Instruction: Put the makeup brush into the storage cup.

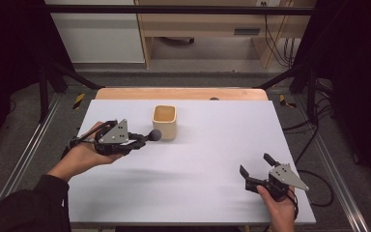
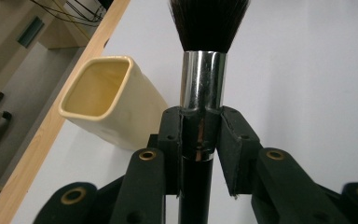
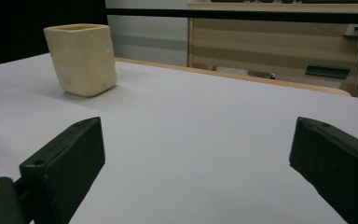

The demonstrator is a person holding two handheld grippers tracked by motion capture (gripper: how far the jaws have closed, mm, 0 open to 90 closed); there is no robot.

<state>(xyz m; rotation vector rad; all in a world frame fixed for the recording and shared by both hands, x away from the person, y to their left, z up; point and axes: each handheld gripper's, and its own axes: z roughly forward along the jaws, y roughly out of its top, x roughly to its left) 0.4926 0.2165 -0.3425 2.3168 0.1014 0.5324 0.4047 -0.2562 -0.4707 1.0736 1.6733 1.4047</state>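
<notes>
A cream square cup [image 1: 164, 122] stands upright on the white table sheet [image 1: 207, 159], toward the back and left of centre. My left gripper [image 1: 142, 138] is shut on a makeup brush [image 1: 155, 135], whose dark bristle head points at the cup's near left side. In the left gripper view the jaws clamp the brush's chrome ferrule [image 2: 203, 88], with the black bristles [image 2: 209, 21] beyond and the cup [image 2: 107, 100] to the left. My right gripper [image 1: 256, 165] is open near the front right, nothing between its fingers. The right gripper view shows the cup [image 3: 81, 58] far off at upper left.
A wooden table edge [image 1: 181, 93] runs behind the white sheet. Black frame bars and cables [image 1: 319, 121] stand at both sides. A wooden cabinet [image 1: 207, 24] sits beyond the table. The sheet's front edge lies just below the right hand.
</notes>
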